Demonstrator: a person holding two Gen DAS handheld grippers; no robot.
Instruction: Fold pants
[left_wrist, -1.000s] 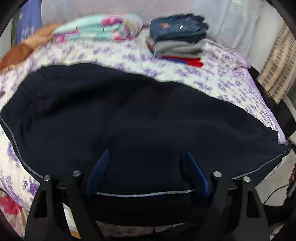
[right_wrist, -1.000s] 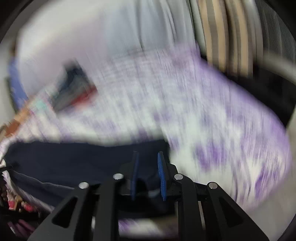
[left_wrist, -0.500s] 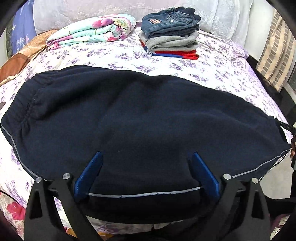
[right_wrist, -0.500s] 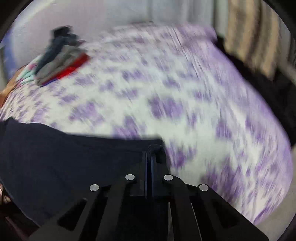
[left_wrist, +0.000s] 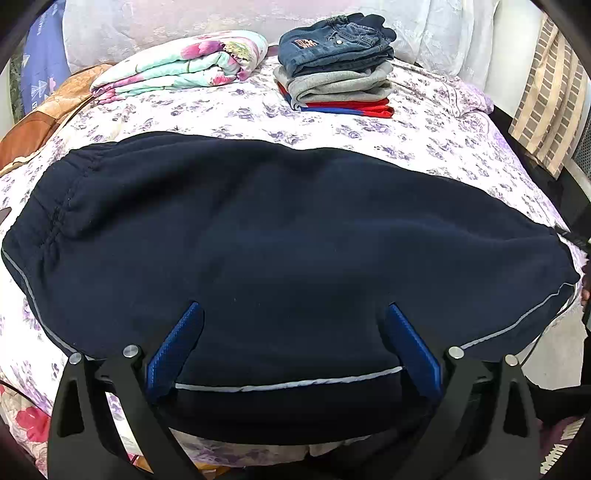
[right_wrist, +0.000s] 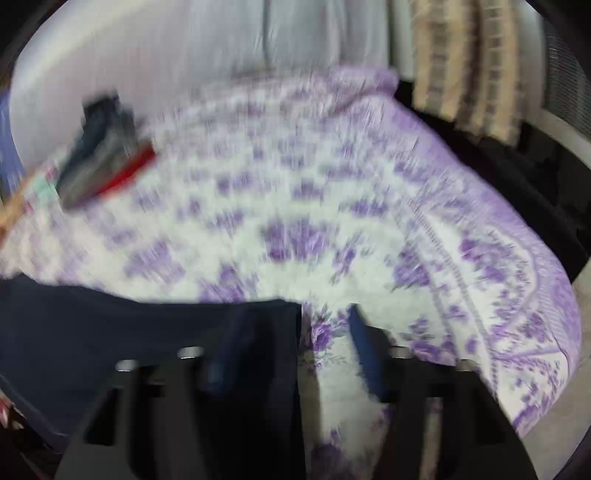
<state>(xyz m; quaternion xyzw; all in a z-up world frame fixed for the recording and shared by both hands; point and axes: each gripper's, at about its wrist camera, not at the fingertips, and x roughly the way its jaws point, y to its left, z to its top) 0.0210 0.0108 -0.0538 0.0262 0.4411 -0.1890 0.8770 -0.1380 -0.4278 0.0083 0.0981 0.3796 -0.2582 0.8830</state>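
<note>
Jaws spread wide on our left gripper (left_wrist: 293, 341), hovering over the navy pants (left_wrist: 280, 236) lying flat across the floral bedspread (left_wrist: 443, 147); folded clothes stack (left_wrist: 336, 70) sitting well behind. Right view blurring: right gripper (right_wrist: 295, 354) also gaping, straddling the pants' edge, bare bedspread spreading ahead.

A home bedroom: a bed spread with a white sheet printed in purple flowers (left_wrist: 424, 122), a folded pastel floral blanket (left_wrist: 184, 66) beside a stack of folded jeans, grey and red clothes (left_wrist: 336, 79), and white pillows (left_wrist: 436, 33) behind.
</note>
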